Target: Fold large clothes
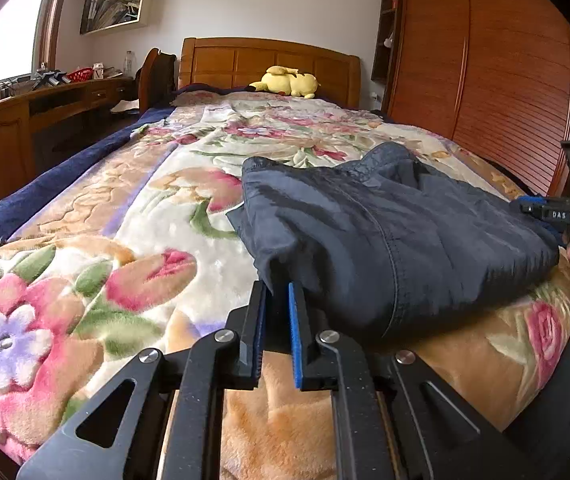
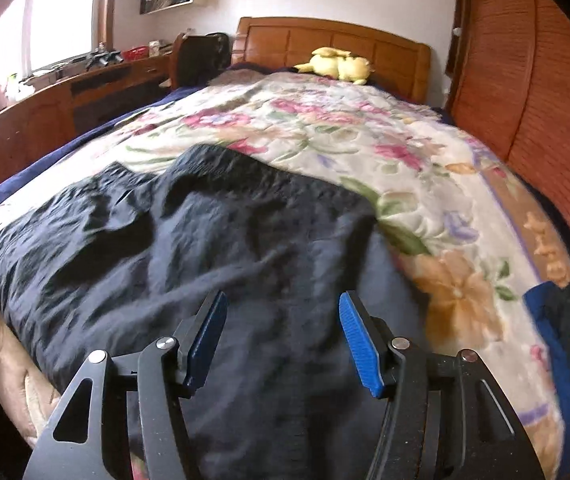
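The dark navy garment (image 1: 385, 236) lies bunched on the floral blanket (image 1: 85, 280) at the bed's near end, left tool (image 1: 279, 304) pinching its near-left corner, right tool (image 2: 283, 322) gaping above it; looks thin, floppy, probably slippery, so I'd grab hems.

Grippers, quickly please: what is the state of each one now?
Left gripper: shut on the corner of the dark garment.
Right gripper: open, above the garment, holding nothing.
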`<act>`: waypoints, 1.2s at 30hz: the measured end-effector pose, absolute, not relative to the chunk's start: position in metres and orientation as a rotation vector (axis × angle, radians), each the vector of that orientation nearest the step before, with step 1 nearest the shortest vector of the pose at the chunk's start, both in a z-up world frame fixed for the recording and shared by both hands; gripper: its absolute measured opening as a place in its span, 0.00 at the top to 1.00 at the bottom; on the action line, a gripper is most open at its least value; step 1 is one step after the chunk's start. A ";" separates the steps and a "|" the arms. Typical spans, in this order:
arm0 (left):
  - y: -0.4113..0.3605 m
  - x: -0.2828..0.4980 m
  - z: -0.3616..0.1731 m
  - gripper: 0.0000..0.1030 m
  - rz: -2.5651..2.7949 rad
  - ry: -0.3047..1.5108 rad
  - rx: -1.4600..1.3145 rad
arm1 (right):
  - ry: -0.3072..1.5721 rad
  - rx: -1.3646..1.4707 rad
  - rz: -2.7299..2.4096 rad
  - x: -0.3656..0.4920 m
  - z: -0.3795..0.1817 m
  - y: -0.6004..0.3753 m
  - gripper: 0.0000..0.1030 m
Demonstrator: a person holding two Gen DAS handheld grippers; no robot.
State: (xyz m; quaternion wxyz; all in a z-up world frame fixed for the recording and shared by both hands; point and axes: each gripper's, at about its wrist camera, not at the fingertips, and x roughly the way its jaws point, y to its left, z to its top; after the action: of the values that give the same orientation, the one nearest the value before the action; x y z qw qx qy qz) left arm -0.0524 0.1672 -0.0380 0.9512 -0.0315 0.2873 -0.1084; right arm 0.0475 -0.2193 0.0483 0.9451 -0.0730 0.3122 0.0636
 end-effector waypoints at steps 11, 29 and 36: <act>0.165 -0.050 -0.045 0.88 -0.217 0.607 -0.063 | 0.661 -0.151 0.106 0.011 0.037 -0.238 0.26; 0.137 -0.055 0.013 0.96 -0.272 0.486 -0.026 | 0.716 -0.067 0.090 0.008 0.006 -0.265 0.19; 0.077 -0.037 0.082 0.97 -0.368 0.373 0.036 | 0.683 -0.055 0.106 -0.005 0.013 -0.272 0.19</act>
State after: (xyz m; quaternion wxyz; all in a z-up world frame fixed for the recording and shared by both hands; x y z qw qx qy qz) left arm -0.0370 0.0770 0.0821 0.9658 0.0179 0.1842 -0.1817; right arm -0.0054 -0.2717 0.0133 0.9404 -0.0270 0.3348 0.0520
